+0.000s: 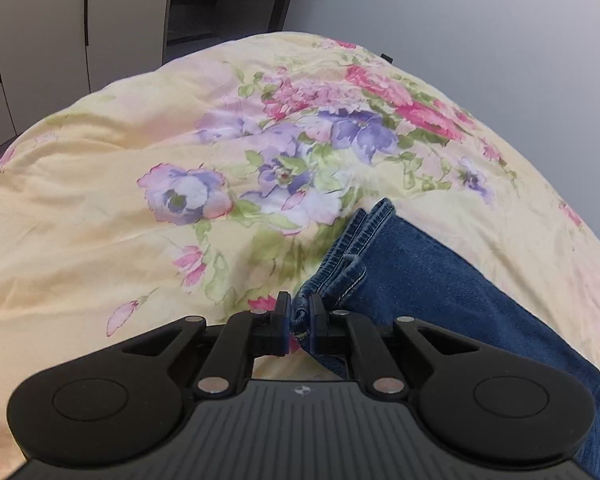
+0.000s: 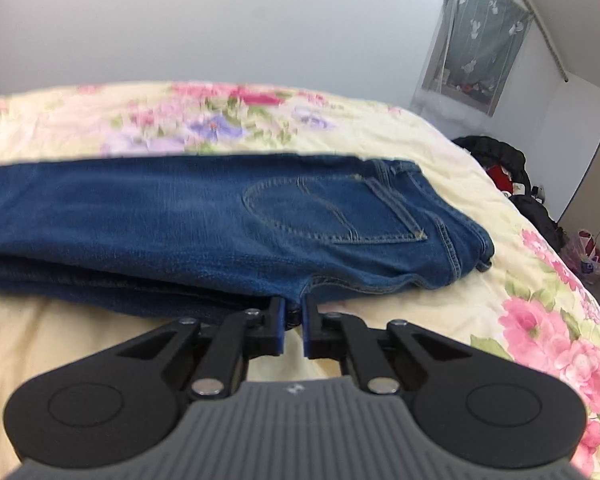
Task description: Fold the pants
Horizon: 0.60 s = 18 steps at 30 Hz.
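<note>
Blue denim pants (image 2: 204, 220) lie folded lengthwise on a floral bedspread (image 2: 100, 120), waistband and back pocket at the right, legs running left. In the left wrist view the leg hems (image 1: 352, 248) lie stacked on the bedspread (image 1: 100, 200). My left gripper (image 1: 299, 320) is shut on the near corner of the hems. My right gripper (image 2: 294, 312) is shut on the near edge of the pants at the crotch seam.
The bed fills both views. White wardrobe doors (image 1: 40, 40) and a dark doorway (image 1: 220, 0) stand behind it on the left. A pile of dark clothes (image 2: 504, 168), bags on the floor (image 2: 584, 252) and a curtained window (image 2: 480, 36) are to the right.
</note>
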Motion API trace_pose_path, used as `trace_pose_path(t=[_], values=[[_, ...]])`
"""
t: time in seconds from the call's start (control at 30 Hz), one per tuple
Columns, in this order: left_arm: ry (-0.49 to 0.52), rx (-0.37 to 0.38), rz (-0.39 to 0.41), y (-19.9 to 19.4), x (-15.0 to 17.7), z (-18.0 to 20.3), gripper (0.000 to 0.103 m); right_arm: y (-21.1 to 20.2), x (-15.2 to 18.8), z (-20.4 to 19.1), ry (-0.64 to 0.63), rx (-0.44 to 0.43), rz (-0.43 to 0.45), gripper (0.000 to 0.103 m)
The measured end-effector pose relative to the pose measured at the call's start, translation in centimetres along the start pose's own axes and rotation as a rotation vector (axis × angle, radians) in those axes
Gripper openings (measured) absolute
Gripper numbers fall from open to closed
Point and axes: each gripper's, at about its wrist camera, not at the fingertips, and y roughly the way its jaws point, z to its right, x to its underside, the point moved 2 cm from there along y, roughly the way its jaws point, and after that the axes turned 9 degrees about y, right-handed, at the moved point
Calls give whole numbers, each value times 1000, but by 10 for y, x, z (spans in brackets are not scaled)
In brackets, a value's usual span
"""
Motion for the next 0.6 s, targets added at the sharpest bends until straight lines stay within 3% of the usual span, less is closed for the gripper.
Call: trace_pose_path(t=[0.1,0.23,0.33,0.43,0.5,0.57,0.6], values=[[-56,17,-38,17,15,-14,9,17,14,0,18,6,-46,0],[6,7,-31,22,23,-9,9,25,21,-3,4,16,-53,0],[-18,70,-54,20,19,-23,14,27,19,-2,24,15,-63,0],[33,9,-58,6,16,-31,14,28,19,-4,27,17,-71,0],[-14,92,-45,-7,15,-40,14,26,23,-5,14,18,-69,1],[-100,192,-23,-18,14,-45,27,25,25,-8,-1,19,-69,1],[-137,227,-12,-21,13,-45,39,25,25,-8,-2,19,-70,1]])
